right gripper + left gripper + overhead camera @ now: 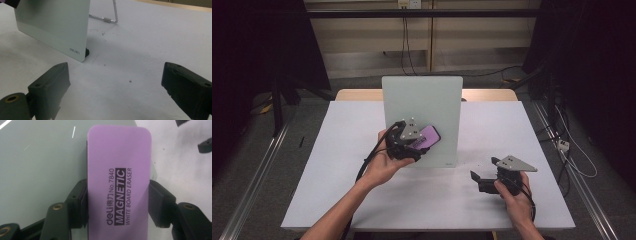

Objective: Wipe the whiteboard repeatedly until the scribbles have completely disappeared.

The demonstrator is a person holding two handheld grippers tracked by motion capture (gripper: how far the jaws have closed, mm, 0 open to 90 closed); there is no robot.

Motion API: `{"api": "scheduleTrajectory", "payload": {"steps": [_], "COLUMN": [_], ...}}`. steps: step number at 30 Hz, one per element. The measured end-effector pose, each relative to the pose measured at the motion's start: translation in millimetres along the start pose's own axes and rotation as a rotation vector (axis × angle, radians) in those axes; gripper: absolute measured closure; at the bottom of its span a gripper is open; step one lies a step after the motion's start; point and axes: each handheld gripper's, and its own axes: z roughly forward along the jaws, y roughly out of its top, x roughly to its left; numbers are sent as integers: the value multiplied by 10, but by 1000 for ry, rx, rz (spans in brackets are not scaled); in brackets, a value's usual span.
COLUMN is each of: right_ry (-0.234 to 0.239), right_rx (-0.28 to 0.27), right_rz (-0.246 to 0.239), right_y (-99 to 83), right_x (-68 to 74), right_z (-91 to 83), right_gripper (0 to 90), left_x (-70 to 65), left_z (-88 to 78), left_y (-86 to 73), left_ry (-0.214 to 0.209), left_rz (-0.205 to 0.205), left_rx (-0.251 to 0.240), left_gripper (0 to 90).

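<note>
At the centre of the high view, the left gripper [424, 142] is clamped on a purple rectangular whiteboard eraser [428, 136], its black jaws pressing the two long sides; the eraser's face reads "MAGNETIC WHITE BOARD ERASER". The eraser lies against the pale green upright glass board [422, 105] standing mid-frame on the white table [337, 170]. At lower right, the right gripper [475, 177] sits low over the table, its jaws wide apart, gripping nothing

Readable print on eraser and board

"deli No.7840 MAGNETIC WHITE BOARD ERASER" along the purple eraser [119, 182]; "deli" logo at the near right corner of the standing board [74, 51].
</note>
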Motion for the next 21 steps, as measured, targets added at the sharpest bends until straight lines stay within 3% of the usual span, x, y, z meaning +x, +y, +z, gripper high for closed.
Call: {"api": "scheduleTrajectory", "payload": {"steps": [4,7,10,14,19,21], "right_ry": [2,2,-2,-1,4,7], "right_rx": [1,4,1,5,7,7], "right_rz": [3,2,5,1,-1,0], "right_y": [6,4,3,2,0,-2], "right_x": [9,10,3,9,16,21], "right_z": [10,11,14,16,27,24], "right_gripper": [80,80,80,80,80,80], "left_x": [144,206,271,299,309,304], "left_z": [-147,-253,-325,-398,-432,-441], "left_y": [-5,-7,-36,-91,-170,-200], "left_ry": [20,59,65,91,92,82], "left_rz": [-49,-54,-74,-65,-55,-68], "left_rx": [-53,-65,-79,-63,-39,-34], "left_gripper": [410,410,410,410,410,410]}}
